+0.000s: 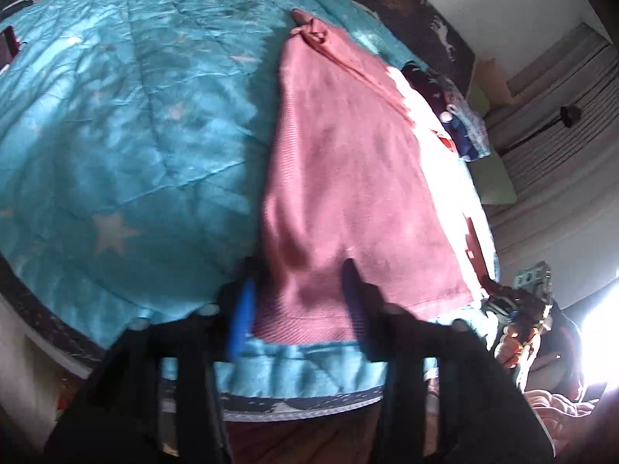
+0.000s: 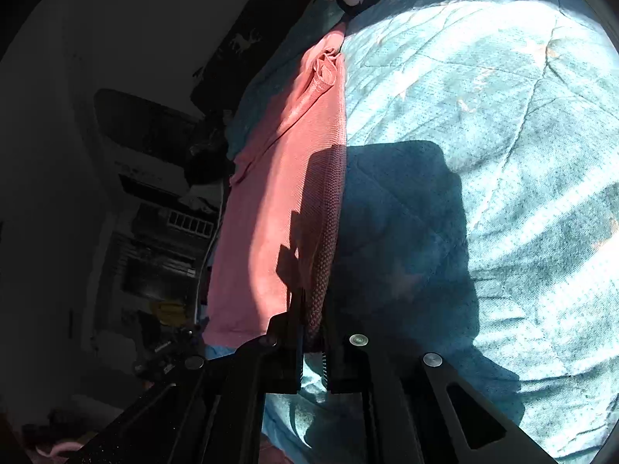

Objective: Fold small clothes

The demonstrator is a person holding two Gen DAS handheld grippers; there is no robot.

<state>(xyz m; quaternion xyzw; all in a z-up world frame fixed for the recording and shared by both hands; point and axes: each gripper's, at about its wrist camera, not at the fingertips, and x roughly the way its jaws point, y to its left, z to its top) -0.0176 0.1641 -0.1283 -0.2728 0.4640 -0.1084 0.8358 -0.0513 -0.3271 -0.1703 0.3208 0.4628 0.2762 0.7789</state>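
A pink knit garment (image 1: 348,162) lies stretched out lengthwise on a blue star-print quilt (image 1: 116,116). Its far end is bunched into a small knot. In the left wrist view my left gripper (image 1: 300,270) stands open at the garment's near hem. Its two fingers straddle the cloth, one at the left edge and one on top of it. In the right wrist view the same garment (image 2: 278,193) runs away along the quilt (image 2: 483,116). My right gripper (image 2: 312,309) is shut on the garment's folded right edge, which sits pinched between the narrow fingers.
A pile of other small clothes (image 1: 460,123), dark blue and patterned, lies past the garment's right side near the bed's far corner. The quilt's near edge (image 1: 301,394) drops off just below my left gripper. Dark shelving (image 2: 162,239) stands left of the bed.
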